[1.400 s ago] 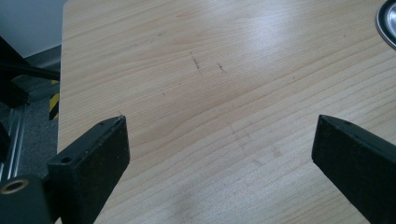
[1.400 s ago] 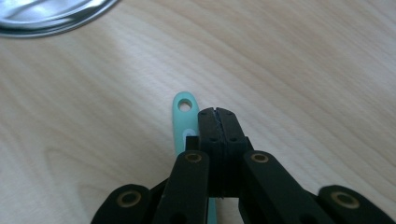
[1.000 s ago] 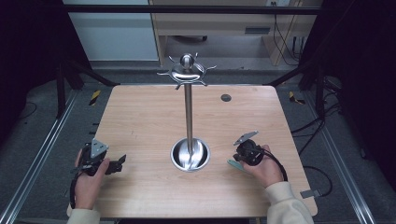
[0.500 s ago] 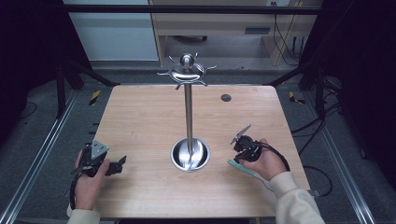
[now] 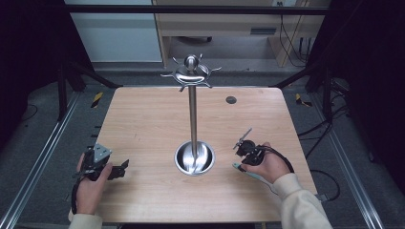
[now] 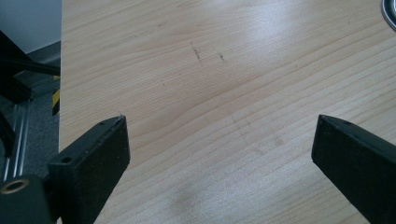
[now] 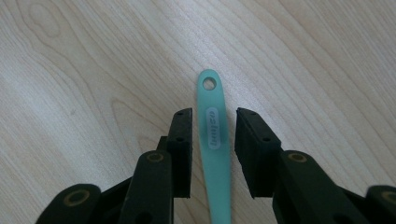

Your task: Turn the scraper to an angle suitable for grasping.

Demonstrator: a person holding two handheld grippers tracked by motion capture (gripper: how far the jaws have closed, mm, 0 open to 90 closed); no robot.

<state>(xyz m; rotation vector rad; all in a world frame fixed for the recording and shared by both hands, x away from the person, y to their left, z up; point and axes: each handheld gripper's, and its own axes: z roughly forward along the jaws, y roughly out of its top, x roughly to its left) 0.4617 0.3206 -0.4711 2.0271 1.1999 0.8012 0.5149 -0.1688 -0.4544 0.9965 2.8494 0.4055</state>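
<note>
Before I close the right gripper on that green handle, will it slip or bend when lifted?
The green handle looks thin and flat, probably plastic or silicone, so likely light and maybe slightly bendy. It looks smooth, so it could slide in a loose pinch. It lies flat on the table between the right gripper pads, so it shouldn't roll.

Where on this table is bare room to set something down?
Free: the far table either side of the stand's pole, and the near edge between both hands. Crowded: around the stand's base, and near the right tool, open astride the teal handle.
</note>
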